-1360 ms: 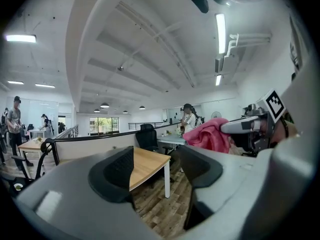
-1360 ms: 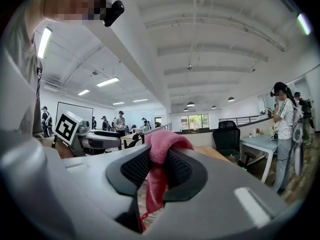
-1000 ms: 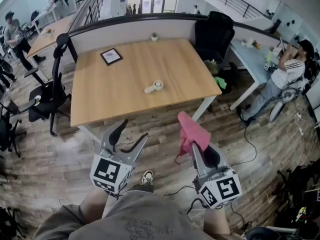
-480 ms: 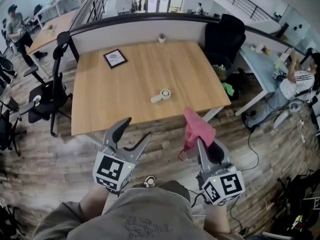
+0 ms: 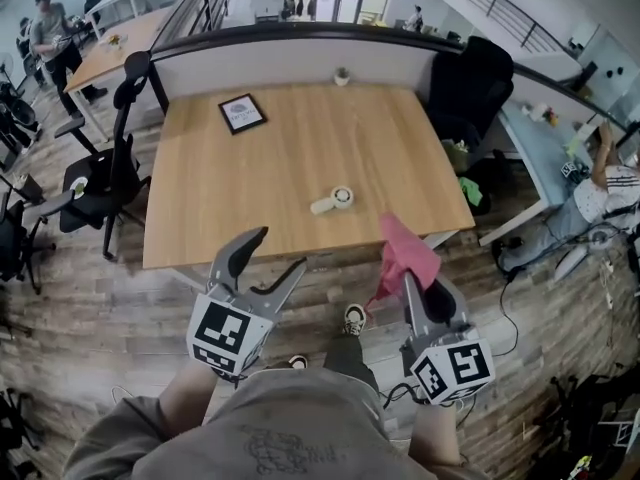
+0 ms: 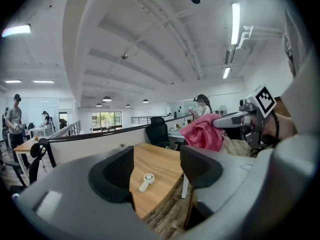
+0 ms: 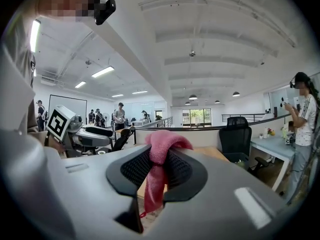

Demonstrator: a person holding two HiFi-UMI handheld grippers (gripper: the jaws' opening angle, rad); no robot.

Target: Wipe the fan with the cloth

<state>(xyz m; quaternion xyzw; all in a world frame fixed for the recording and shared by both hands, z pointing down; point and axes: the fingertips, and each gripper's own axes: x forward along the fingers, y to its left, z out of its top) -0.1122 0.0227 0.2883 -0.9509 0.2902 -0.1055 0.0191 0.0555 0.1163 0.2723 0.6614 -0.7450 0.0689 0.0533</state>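
A small white hand fan (image 5: 333, 201) (image 6: 146, 181) lies flat on the wooden table (image 5: 250, 178), toward its near edge. Both grippers hang short of that edge, over the floor. My left gripper (image 5: 272, 261) (image 6: 156, 169) stands open with nothing between its jaws. My right gripper (image 5: 415, 283) (image 7: 157, 171) is shut on a pink cloth (image 5: 405, 256) (image 7: 160, 159), which bunches above the jaws and droops below them. In the left gripper view the cloth (image 6: 202, 133) shows at the right with the other gripper.
A framed picture (image 5: 241, 113) and a small cup (image 5: 342, 76) sit at the table's far side. Black office chairs stand at the left (image 5: 105, 183) and far right (image 5: 475, 83). A partition (image 5: 290, 53) backs the table. People stand at neighbouring desks; cables lie on the floor.
The table and fan have drawn closer in the head view. Both grippers kept their states, the left open and the right holding the cloth.
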